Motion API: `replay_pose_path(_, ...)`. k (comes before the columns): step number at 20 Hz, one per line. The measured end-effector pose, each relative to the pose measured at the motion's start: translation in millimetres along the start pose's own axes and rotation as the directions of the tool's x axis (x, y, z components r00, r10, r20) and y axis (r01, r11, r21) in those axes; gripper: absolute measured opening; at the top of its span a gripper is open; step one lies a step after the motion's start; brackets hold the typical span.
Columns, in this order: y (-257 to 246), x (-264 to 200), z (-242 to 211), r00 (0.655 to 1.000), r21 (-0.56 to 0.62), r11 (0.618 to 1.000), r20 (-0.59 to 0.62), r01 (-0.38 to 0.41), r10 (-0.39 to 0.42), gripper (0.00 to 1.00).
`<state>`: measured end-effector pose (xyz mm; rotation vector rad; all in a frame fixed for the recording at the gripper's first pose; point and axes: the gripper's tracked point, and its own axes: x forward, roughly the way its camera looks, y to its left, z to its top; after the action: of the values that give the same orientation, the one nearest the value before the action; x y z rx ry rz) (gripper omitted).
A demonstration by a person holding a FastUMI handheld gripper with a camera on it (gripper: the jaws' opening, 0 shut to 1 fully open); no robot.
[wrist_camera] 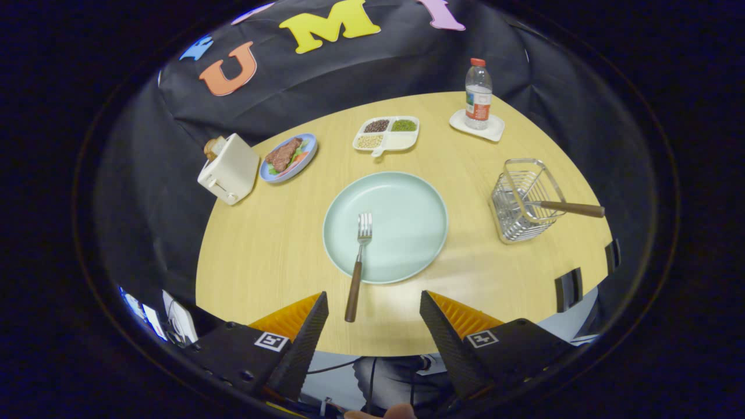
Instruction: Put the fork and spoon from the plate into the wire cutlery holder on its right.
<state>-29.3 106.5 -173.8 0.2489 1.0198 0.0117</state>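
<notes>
The gripper (373, 314) hangs wide open and empty above the table's near edge, with the fork (359, 262) just ahead at twelve o'clock, tines on the plate (407, 203). A wooden-handled utensil, likely the spoon (567, 208), already leans in the wire cutlery holder (521, 203) at two o'clock. The fork appears next, calling for a descent onto its handle.

The gripper (373, 308) has two wedge-shaped fingers (308, 343) with ribbed inner pads, each on a dark block bearing a square white marker; screws dot the left block.
</notes>
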Motion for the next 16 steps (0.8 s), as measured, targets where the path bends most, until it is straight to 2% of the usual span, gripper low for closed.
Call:
replay_pose_path(8, 15.7, 62.0, -25.0, 0.996, 0.039, 0.999, -0.089, 0.034, -0.031, 0.94)
replay_pose_path(15, 17.5, 80.1, -25.1, 0.991, 0.020, 0.997, -0.117, 0.072, -0.069, 0.48)
replay_pose_path(16, 16.2, 80.9, -25.4, 0.990, 0.015, 0.997, -0.118, 0.081, -0.078, 0.37)
